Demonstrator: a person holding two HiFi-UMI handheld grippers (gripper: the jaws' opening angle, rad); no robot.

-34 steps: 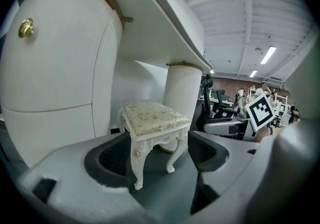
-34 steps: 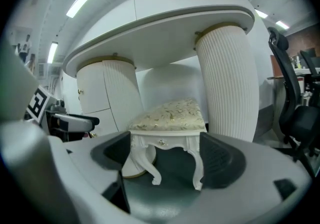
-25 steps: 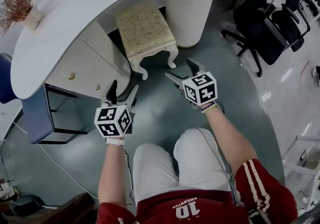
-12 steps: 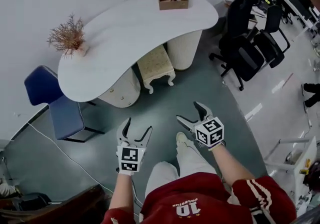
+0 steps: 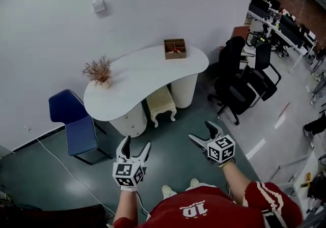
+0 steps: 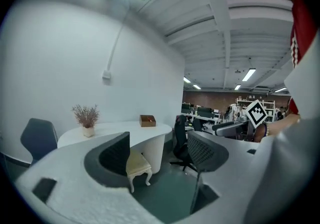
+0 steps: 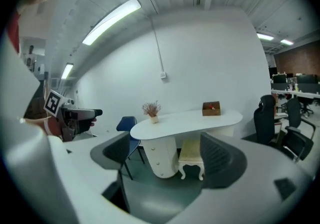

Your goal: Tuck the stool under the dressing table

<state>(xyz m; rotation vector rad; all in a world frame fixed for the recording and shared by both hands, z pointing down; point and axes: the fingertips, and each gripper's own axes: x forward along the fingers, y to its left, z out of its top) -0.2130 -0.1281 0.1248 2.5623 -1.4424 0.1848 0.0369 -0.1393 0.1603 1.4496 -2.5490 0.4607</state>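
Note:
The cream stool (image 5: pixel 162 103) stands on carved white legs, tucked partly under the white curved dressing table (image 5: pixel 133 80), between its drawer unit and its ribbed column. Both grippers hang in the air well short of it, above the green floor. My left gripper (image 5: pixel 136 144) is open with nothing between its fingers, and my right gripper (image 5: pixel 201 131) is also open and empty. In the left gripper view the stool (image 6: pixel 138 165) shows between the jaws, far off, under the table (image 6: pixel 150 130). The right gripper view frames the stool (image 7: pixel 192 155) and table (image 7: pixel 187 119) the same way.
A blue chair (image 5: pixel 70 120) stands left of the table. Black office chairs (image 5: pixel 243 80) cluster at the right. On the tabletop sit a wooden box (image 5: pixel 174 49) and a vase of dried twigs (image 5: pixel 99 72). A cable (image 5: pixel 66 166) trails across the floor.
The view has risen and pulled back from the table. Both open grippers have lifted away from the stool, which stays under the table.

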